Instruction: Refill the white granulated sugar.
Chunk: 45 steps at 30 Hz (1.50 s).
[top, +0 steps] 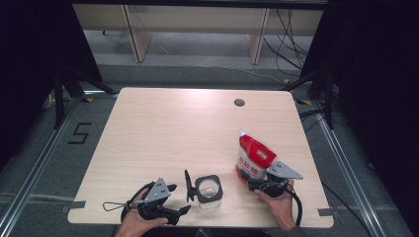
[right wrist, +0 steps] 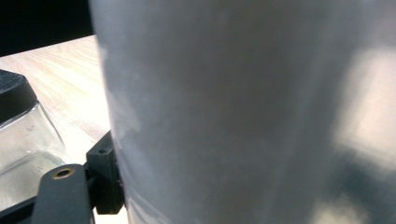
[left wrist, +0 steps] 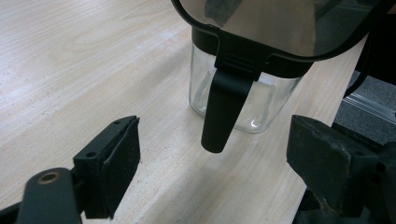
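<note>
With the right tongs [top: 258,181] clenched on the red pouch [top: 253,157] and the left tongs [top: 179,200] released, a tilted pour may miss the glass jar [top: 208,191] and spill onto the counter [top: 163,128].

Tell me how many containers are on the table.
2: a glass jar with its lid open near the front edge, and a red-and-white pouch to its right, in the right gripper.
</note>
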Available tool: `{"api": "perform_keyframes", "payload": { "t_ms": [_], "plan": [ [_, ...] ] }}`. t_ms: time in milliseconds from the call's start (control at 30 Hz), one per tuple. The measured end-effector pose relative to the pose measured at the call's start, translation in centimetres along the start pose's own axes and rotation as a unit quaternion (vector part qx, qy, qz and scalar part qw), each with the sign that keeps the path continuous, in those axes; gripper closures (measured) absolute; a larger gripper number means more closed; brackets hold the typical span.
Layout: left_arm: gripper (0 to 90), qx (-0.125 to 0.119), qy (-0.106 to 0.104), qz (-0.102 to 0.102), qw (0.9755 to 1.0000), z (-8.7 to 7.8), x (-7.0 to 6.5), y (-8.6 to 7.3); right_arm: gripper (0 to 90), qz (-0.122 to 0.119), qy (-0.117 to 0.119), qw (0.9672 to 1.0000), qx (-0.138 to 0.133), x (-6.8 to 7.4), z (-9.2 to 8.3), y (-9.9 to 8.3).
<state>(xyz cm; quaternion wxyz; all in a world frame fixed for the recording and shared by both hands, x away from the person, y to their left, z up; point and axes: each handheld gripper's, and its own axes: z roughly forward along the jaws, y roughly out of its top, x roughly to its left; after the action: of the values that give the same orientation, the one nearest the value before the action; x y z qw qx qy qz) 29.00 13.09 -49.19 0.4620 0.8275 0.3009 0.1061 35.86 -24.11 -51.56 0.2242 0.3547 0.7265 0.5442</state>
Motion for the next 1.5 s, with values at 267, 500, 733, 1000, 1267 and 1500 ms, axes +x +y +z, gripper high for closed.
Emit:
{"api": "perform_keyframes", "payload": {
  "t_ms": [267,500,733,1000,1267,1500],
  "plan": [
    [17.2,-0.003,0.001,-0.004,1.0000,0.0,-0.1,0.0,35.7,0.012,0.006,0.9999,0.005,0.6,0.0,0.0],
    [17.2,-0.001,0.000,-0.003,1.0000,-0.1,-0.1,0.0,37.4,0.026,-0.001,0.9997,0.003,0.6,0.0,0.0],
    [17.2,-0.007,-0.004,0.011,0.9999,0.1,0.0,0.0,37.5,0.032,0.005,0.9993,0.019,0.4,-0.3,0.1],
    [17.3,-0.006,-0.002,-0.004,1.0000,0.1,-0.2,-0.1,36.4,0.023,-0.003,0.9990,0.040,0.6,-0.2,0.0],
    [17.4,-0.004,-0.002,-0.001,1.0000,0.0,-0.1,0.0,37.4,0.022,-0.001,0.9992,0.033,0.5,-0.1,0.0],
    [17.4,-0.003,0.001,-0.001,1.0000,-0.1,-0.1,0.0,38.9,0.012,-0.005,0.9989,0.045,1.2,-0.4,0.1]
  ]
}}
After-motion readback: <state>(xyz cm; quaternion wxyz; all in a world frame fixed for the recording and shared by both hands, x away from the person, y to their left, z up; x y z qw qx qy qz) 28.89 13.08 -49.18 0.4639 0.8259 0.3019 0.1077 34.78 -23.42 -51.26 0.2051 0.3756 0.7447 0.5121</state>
